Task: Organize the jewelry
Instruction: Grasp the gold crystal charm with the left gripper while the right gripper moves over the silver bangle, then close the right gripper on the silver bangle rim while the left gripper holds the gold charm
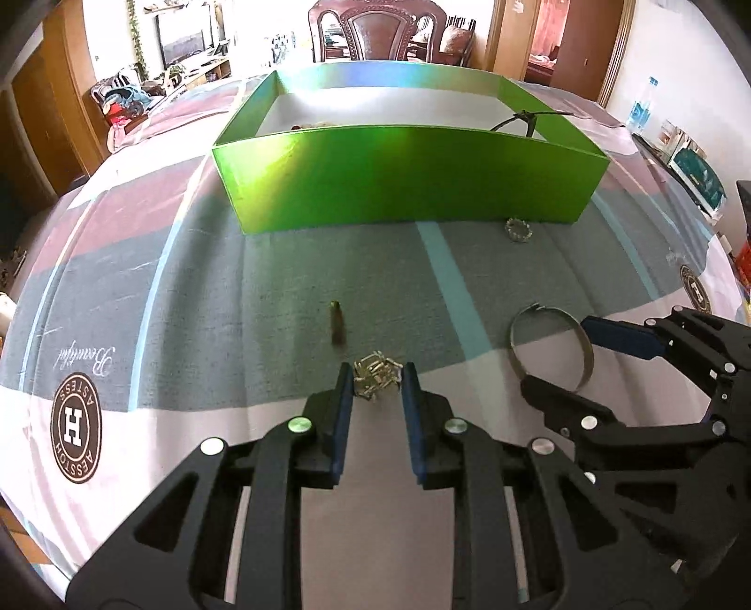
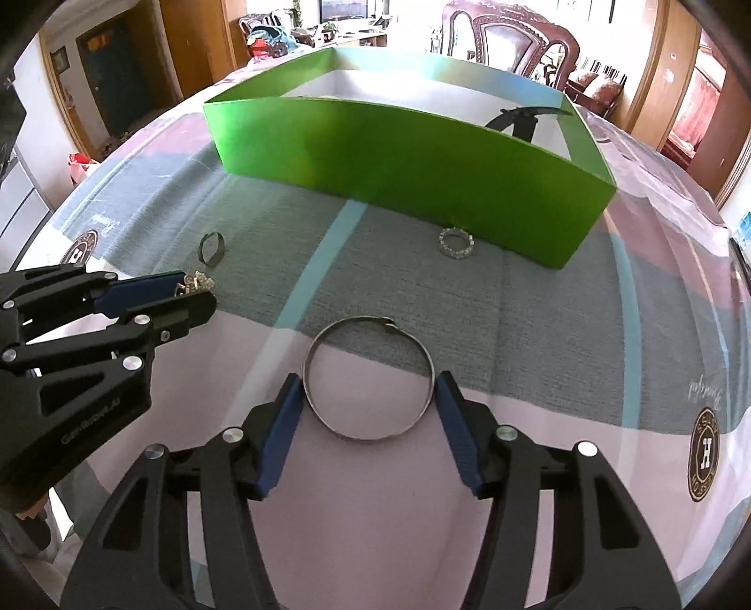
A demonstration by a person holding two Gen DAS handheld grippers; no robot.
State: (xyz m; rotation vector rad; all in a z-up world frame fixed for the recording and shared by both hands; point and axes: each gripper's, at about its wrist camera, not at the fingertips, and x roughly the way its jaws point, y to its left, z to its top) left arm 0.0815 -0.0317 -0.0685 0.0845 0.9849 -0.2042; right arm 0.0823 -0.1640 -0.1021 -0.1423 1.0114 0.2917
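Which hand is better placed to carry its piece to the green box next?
Probably left: its tongs look closed on the chain. The right tongs only straddle the bangle, pads at its sides, not yet clamped.

Carved wooden chair (image 1: 375, 30) beyond patterned tablecloth (image 1: 187, 281), bright daylight.

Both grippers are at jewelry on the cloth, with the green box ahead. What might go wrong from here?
1. The left gripper has a loose chain clump between its jaws; strands could slip out on lifting.
2. The right gripper straddles the thin bangle; it may spring sideways or twist.
3. The grippers sit close and could collide heading to the green box.
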